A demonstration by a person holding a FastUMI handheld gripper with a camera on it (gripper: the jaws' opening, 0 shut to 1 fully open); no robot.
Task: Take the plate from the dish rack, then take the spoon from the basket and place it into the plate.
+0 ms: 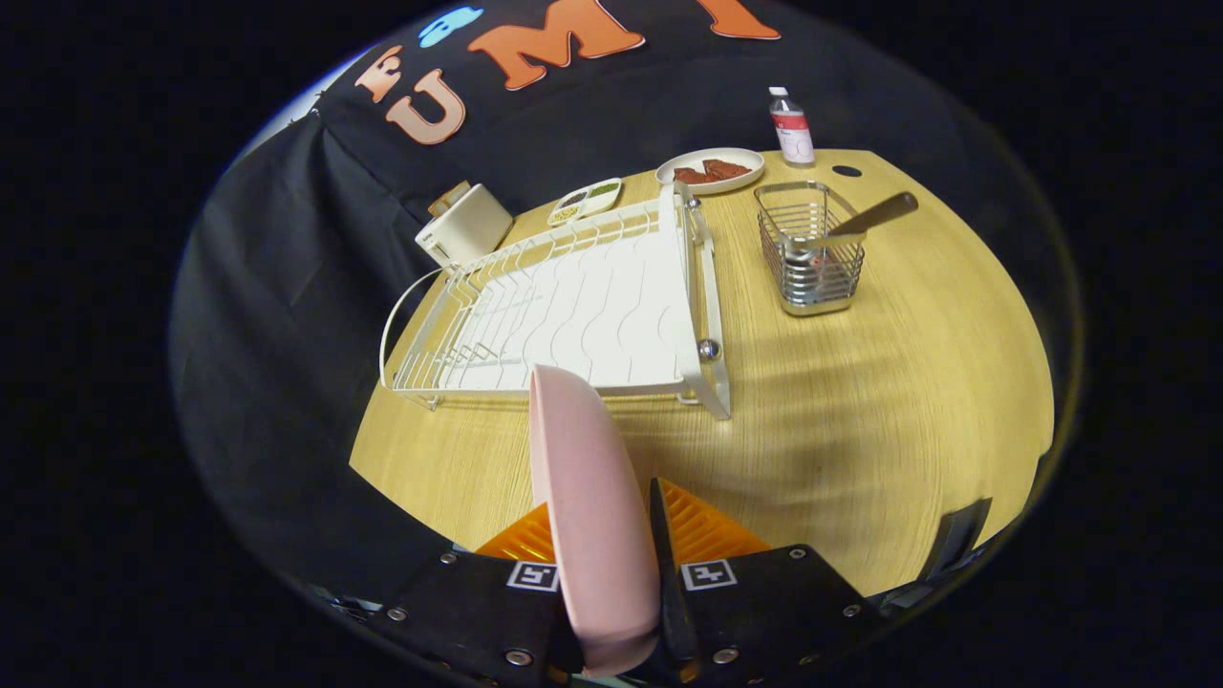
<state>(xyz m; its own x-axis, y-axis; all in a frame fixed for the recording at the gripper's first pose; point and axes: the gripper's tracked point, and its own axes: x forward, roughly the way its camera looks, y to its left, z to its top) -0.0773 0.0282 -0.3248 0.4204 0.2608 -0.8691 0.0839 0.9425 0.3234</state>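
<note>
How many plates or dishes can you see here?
3. A pink plate held on edge between the jaws, a round plate of food beyond the dish rack beside the bottle, and a small divided dish behind the rack. Others may be hidden.

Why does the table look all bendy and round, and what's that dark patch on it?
Gripper view: the fisheye lens bows the table and dish rack; the dark patch is a soft shadow ahead of the gripper, which is shut on the pink plate; that close plate looks a bit blurry.

Bright overhead light, soft shadows, fisheye-warped edges.
</note>
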